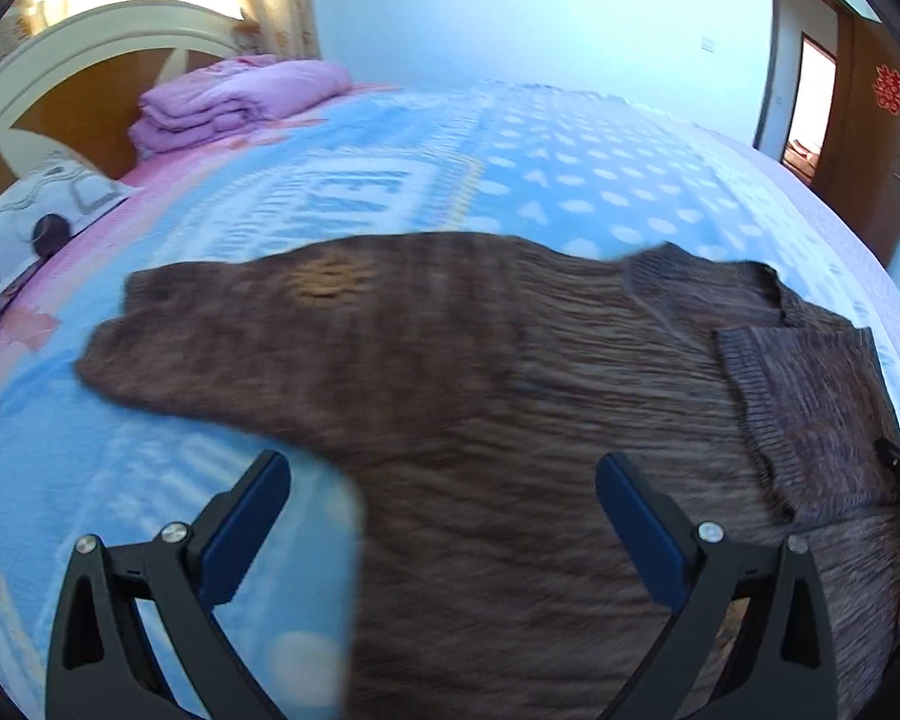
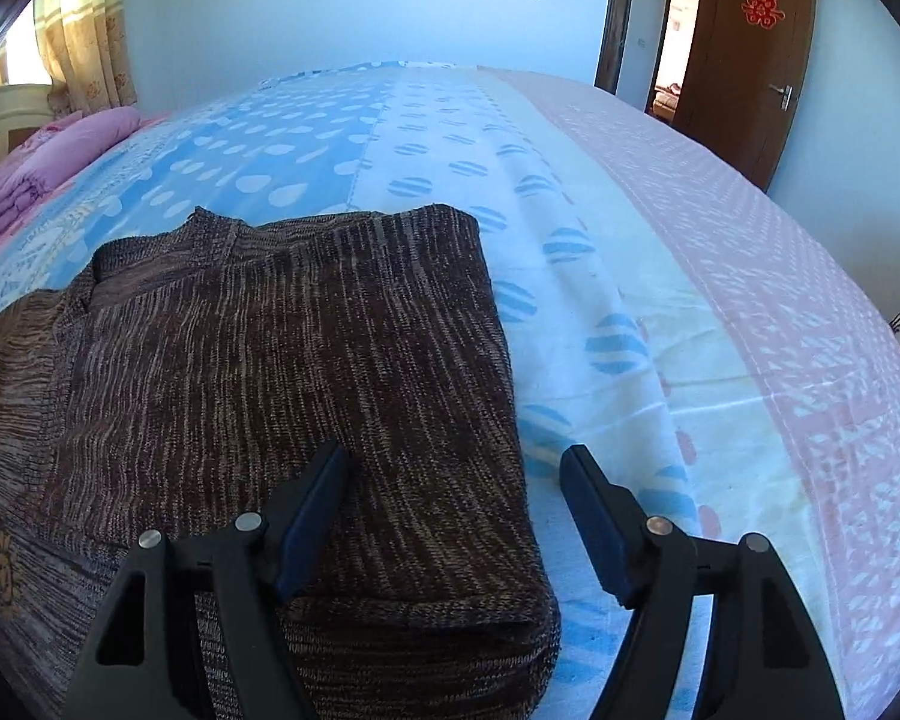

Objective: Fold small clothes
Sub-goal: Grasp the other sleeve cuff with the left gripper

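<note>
A brown knitted sweater (image 1: pixel 480 420) lies flat on a bed (image 2: pixel 720 300), one sleeve folded over its body. The bedsheet has blue dots and pink bands, with large letters too blurred to read. Beyond the sweater, a folded pink quilt (image 1: pixel 234 102) sits by the headboard (image 1: pixel 78 60). A wooden door (image 2: pixel 750 60) carries a red paper character. Left gripper (image 1: pixel 444 510) spread, empty, above the sweater. Right gripper (image 2: pixel 456 504) spread over the sweater's edge, pads not pressing.

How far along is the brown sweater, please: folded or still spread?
Partly folded: the brown sweater has its right side turned over the body, while the left sleeve lies spread on the bed.
</note>
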`<state>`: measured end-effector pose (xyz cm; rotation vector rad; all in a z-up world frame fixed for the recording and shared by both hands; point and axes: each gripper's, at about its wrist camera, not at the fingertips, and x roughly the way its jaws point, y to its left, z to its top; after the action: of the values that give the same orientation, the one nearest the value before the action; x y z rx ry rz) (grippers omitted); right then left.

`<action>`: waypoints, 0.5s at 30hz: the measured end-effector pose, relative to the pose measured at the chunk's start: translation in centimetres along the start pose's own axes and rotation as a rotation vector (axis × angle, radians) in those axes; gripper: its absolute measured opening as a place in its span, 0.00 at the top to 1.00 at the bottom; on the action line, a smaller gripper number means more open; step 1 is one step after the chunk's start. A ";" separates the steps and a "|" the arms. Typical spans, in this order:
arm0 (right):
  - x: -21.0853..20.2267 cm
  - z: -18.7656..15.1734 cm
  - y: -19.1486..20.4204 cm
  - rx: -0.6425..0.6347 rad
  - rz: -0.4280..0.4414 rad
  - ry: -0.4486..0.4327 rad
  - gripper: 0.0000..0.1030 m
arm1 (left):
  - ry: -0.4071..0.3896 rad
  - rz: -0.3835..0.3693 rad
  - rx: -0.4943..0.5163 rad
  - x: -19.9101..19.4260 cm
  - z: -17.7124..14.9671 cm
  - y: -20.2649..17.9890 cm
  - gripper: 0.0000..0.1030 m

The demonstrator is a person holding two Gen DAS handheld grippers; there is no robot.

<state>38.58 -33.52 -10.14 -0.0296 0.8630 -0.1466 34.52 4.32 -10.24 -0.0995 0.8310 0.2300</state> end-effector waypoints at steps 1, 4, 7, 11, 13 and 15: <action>0.0 0.0 0.0 0.003 0.004 0.000 0.28 | -0.005 0.022 -0.002 -0.3 -0.1 1.0 0.00; 0.0 0.0 0.1 0.003 0.000 0.000 0.27 | -0.024 0.081 -0.009 -0.6 0.0 3.8 0.00; 0.1 0.0 0.0 0.008 0.004 -0.001 0.26 | -0.010 0.142 -0.041 -0.1 0.2 7.2 0.00; 0.1 0.0 -0.1 0.012 0.007 -0.002 0.25 | 0.021 0.186 -0.158 0.8 0.6 12.6 0.00; 0.2 0.0 -0.1 0.011 0.005 -0.002 0.25 | 0.027 0.199 -0.208 1.0 0.8 14.9 0.00; 0.1 0.0 -0.1 0.011 0.003 -0.003 0.24 | 0.034 0.197 -0.246 1.3 1.0 16.3 0.00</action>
<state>38.64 -33.61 -10.27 -0.0185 0.8590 -0.1478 32.20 20.51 -10.50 -0.2527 0.8444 0.5173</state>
